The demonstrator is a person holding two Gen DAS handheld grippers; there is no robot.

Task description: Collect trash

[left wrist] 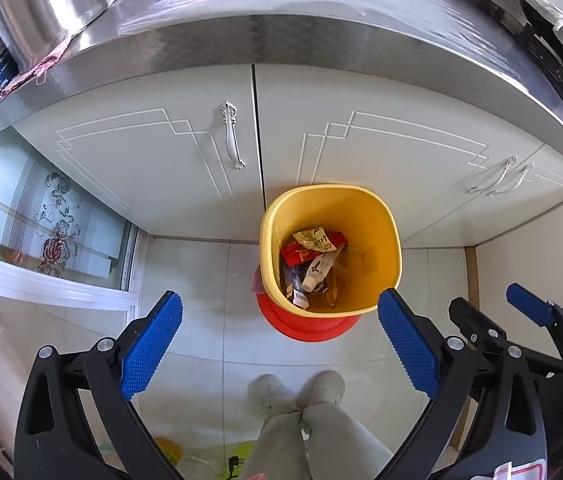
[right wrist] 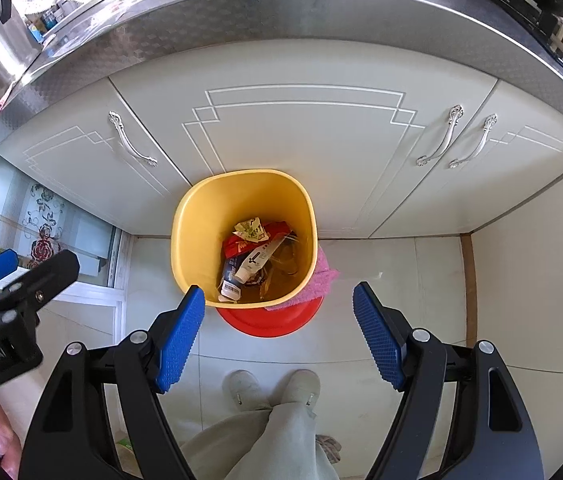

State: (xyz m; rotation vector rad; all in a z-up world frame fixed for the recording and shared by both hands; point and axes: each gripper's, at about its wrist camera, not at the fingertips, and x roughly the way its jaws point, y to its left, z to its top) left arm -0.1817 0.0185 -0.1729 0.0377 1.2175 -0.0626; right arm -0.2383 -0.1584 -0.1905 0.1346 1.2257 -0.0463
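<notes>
1. While both tools point steeply down at the floor, the left gripper (left wrist: 279, 336) stands with its jaws spread wide; nothing lies between the blue pads (left wrist: 153, 344) and nothing touches them.
2. Right gripper (right wrist: 279, 330): jaws also apart, somewhat less wide than the left pair. Its blue pads (right wrist: 377, 336) hold nothing and touch nothing.
3. Each tool appears at the edge of the other's view: the right gripper (left wrist: 521, 320) at the right of the left wrist view, the left gripper (right wrist: 5, 276) at the left of the right wrist view. They stand side by side, apart.
4. Yellow bin (left wrist: 377, 240) (right wrist: 197, 216): upright on the tiled floor (left wrist: 209, 280), close against the white cabinet doors (left wrist: 161, 152). It lies below and ahead of both tools, between the pad tips in each view, not in contact with them.
5. Trash (left wrist: 315, 264) (right wrist: 253, 256): crumpled wrappers, a red packet and a white tube lie at the bottom of the bin.
6. Red basin (left wrist: 301, 322) (right wrist: 265, 320): on the floor, partly hidden under the bin's near side. A pink cloth (right wrist: 321, 276) rests beside the bin, over the basin's edge.
7. Person's shoes (left wrist: 301, 390) and trouser leg show between the tool arms, just short of the basin.
</notes>
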